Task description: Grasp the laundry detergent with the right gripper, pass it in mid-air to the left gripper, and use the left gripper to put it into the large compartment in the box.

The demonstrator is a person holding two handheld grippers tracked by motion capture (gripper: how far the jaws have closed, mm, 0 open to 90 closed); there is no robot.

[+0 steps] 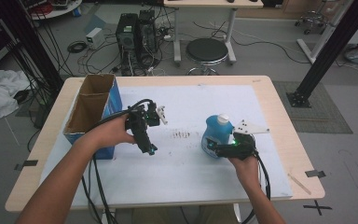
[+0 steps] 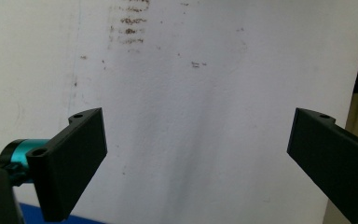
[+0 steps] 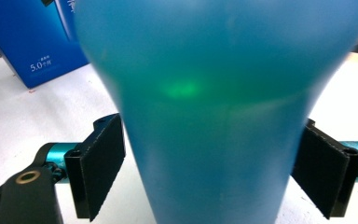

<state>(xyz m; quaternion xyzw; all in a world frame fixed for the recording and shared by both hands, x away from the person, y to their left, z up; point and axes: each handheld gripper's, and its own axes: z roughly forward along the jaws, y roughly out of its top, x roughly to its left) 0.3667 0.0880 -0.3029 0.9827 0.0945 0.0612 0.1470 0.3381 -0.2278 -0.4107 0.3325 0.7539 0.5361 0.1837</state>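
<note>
Right gripper [image 1: 213,148] fingers pinch the blue bottle [image 1: 216,133]; beside it, left gripper [image 2: 196,158] fingers spread wide, empty.

Open box [image 1: 92,112] stands left on the table [image 1: 279,116], bottle [image 1: 216,135] right.

Translucent blue bottle [image 1: 216,132] with white cap stands upright on white mat [image 1: 177,172].

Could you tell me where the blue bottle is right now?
In the high view, the blue bottle stands right of centre on the white sheet, between the right tongs.
</note>
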